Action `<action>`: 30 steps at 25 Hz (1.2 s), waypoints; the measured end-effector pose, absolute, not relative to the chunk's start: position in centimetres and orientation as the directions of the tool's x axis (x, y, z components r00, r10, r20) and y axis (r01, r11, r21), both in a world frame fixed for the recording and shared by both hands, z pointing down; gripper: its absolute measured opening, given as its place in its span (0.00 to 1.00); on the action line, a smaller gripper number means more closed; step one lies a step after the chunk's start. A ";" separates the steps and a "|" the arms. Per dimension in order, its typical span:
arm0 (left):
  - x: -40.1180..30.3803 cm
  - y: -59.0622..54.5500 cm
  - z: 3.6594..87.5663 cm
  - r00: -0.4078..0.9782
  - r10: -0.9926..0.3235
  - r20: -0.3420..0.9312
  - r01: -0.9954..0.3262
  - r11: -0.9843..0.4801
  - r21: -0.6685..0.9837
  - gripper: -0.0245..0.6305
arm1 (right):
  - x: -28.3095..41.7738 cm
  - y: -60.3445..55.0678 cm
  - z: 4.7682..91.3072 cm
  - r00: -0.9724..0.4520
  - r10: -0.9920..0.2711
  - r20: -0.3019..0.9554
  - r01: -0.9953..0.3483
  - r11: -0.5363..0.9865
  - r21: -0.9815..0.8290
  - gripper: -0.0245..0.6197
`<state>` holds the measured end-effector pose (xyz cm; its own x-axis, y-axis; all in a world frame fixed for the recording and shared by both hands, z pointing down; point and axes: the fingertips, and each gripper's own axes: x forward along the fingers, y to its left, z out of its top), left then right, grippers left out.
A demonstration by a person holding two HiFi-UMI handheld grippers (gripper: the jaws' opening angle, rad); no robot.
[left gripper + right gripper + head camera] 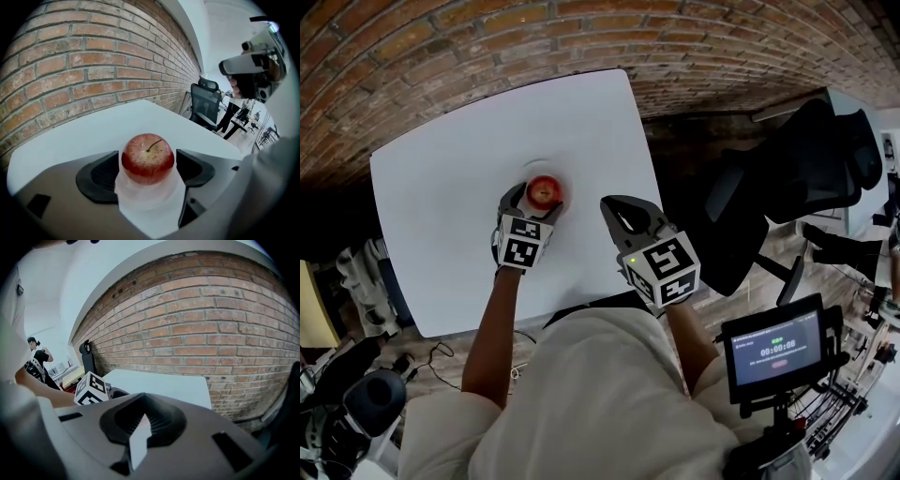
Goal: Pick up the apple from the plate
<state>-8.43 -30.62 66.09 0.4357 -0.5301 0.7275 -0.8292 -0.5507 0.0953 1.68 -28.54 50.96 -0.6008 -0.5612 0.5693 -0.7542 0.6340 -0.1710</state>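
Head view: a red apple sits on a white plate on the white table, with the left hand-held gripper around it.
Left gripper view: the jaws stand apart, one on each side of the apple, not clamped.
Right gripper view: the right hand-held gripper is over the table, jaws together and empty.

Apple on plate, between wide-apart jaws.

We hold the left gripper at the end of a bare left forearm that reaches forward. The gripper is pitched downward (marker cube nearest the wrist). Its jaws stand wide, one on each side of the apple, and neither pad presses on it. We hold the right gripper near the left one and apart from it, also pitched downward, with its jaws closed together on nothing.
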 end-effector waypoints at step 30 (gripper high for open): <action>-7.6 -30.5 67.6 0.433 -0.512 0.742 -0.813 -0.577 0.075 0.60 | 2.8 -28.5 50.7 -0.596 -0.573 0.563 -0.768 0.612 -0.190 0.04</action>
<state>-7.59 -30.49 67.63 0.4325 -0.5124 0.7419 -0.8131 -0.5772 0.0755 2.76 -28.47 50.74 -0.5959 -0.5728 0.5628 -0.7677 0.6121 -0.1899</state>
